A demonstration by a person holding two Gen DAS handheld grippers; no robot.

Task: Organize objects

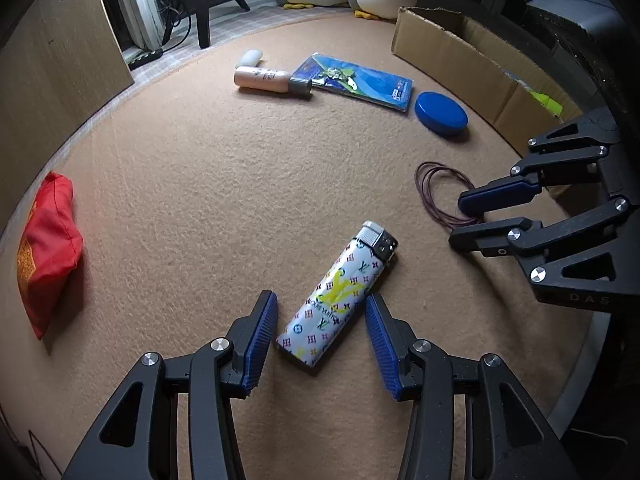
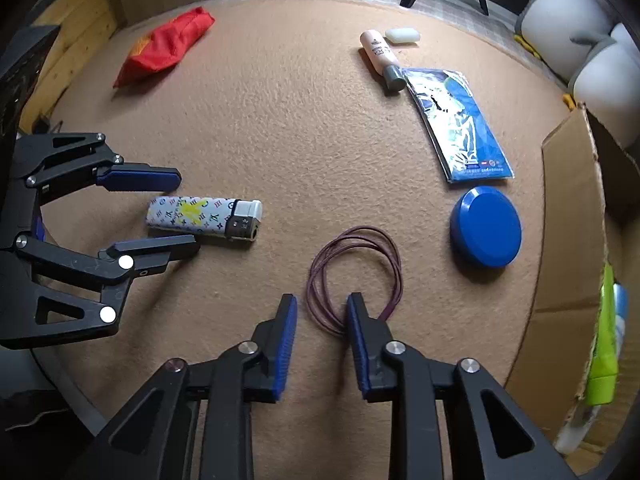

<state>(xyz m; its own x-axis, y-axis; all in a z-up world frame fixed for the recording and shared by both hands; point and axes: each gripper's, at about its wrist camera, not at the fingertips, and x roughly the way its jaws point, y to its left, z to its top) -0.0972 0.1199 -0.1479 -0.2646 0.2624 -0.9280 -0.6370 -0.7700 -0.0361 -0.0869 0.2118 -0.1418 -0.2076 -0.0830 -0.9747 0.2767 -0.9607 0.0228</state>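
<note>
A white patterned lighter (image 1: 338,295) lies on the tan carpet between the fingers of my open left gripper (image 1: 321,308); it also shows in the right wrist view (image 2: 204,218), flanked by that gripper (image 2: 176,212). A coil of maroon cord (image 2: 354,276) lies at the tips of my open right gripper (image 2: 322,304), the right finger inside the loop. In the left wrist view the cord (image 1: 440,194) lies beside the right gripper (image 1: 466,220).
A blue round lid (image 2: 486,232), a blue booklet (image 2: 460,124), a beige bottle (image 2: 380,56) and a white soap-like piece (image 2: 402,35) lie further out. A red pouch (image 2: 164,46) lies far left. An open cardboard box (image 2: 568,200) holding a green item stands at right.
</note>
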